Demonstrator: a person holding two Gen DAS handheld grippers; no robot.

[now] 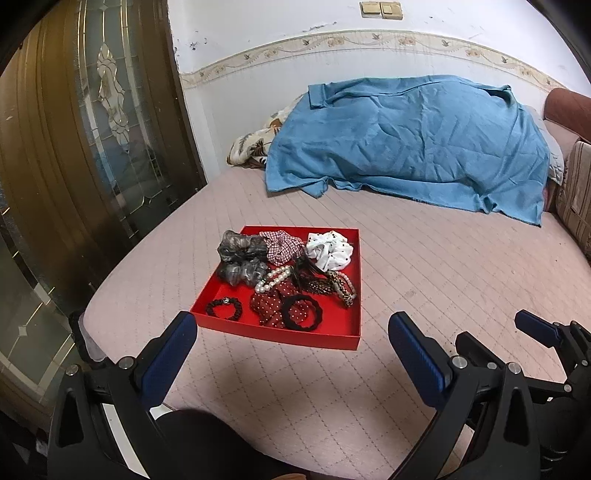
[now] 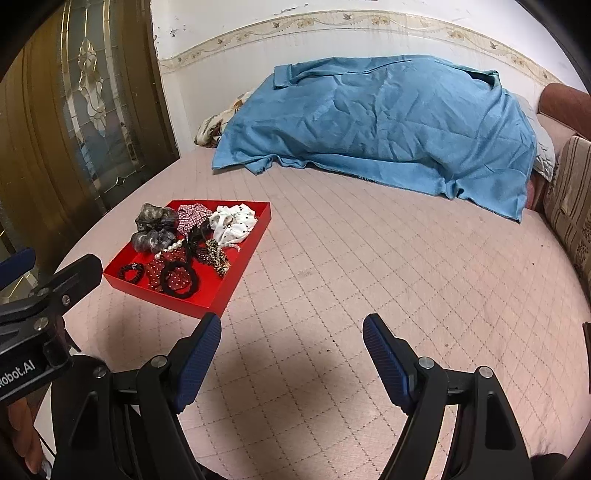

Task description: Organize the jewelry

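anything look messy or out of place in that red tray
Yes. The red tray holds a jumbled heap: the pearl bracelet lies draped over the red dotted scrunchie, and the black hair tie overlaps it too. Only the small black bracelet lies apart. Both grippers are open, holding nothing.

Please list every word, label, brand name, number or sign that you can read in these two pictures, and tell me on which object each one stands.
"obot.AI": white letters on the black body of the left gripper, at the left edge of the right wrist view; the picture's edge cuts off the start of the word.

Nothing else can be read: the red tray, the things in it, the blue cloth and the wall switches show no text.
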